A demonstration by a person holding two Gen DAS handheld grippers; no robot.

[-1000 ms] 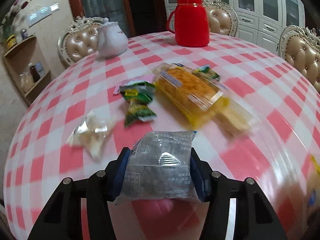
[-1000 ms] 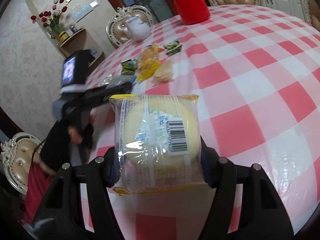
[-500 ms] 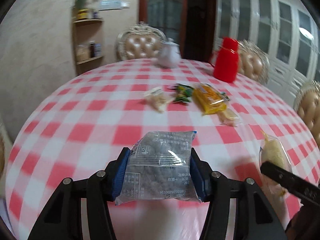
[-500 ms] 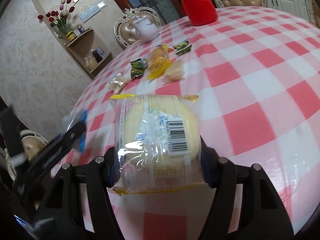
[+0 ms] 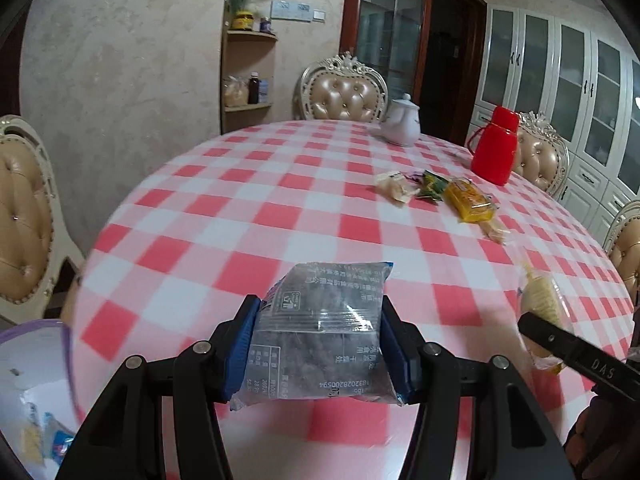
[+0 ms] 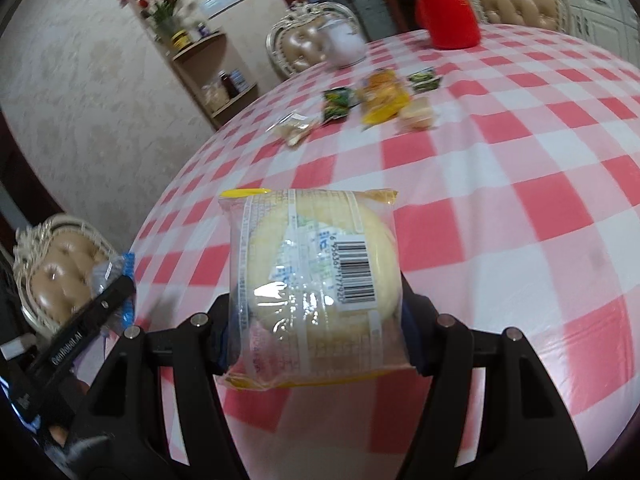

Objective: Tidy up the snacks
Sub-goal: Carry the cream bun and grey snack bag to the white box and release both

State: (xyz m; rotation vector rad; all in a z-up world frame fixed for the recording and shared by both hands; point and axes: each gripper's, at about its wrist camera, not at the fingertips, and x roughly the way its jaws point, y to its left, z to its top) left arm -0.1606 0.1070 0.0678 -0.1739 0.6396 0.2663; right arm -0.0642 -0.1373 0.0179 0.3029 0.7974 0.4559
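- Left gripper (image 5: 320, 340): jaws closed on the grey packet (image 5: 320, 332), blue pads pressing both of its side edges. The packet is held off the counter (image 5: 248, 216), over the near edge.
- Right gripper (image 6: 316, 312): jaws closed on the yellow bun packet (image 6: 316, 284), barcode side up. It too is lifted clear of the checked cloth.
- A white container with a purple rim (image 5: 36, 360) sits at the lower left of the left view, beyond the counter edge. It already holds some wrapped items. Judgement: this is the drop target.
- Step in hand, as judged: carry both packets to that container and release them.
- Keep the left jaws pressed until the grey packet is fully over the rim. The film is slick and the packet sags at its front end.
- Bring the left packet in first, since the container lies on that side. Hold the right gripper back so the two tools do not collide; they already stand near each other in both views.
- Do not squeeze the bun packet harder. It looks soft and would likely crush.
- Lower before opening, so neither packet bounces out.
- Remaining: the loose snacks (image 5: 440, 194) near the red flask (image 5: 494, 150), well apart from both grippers.
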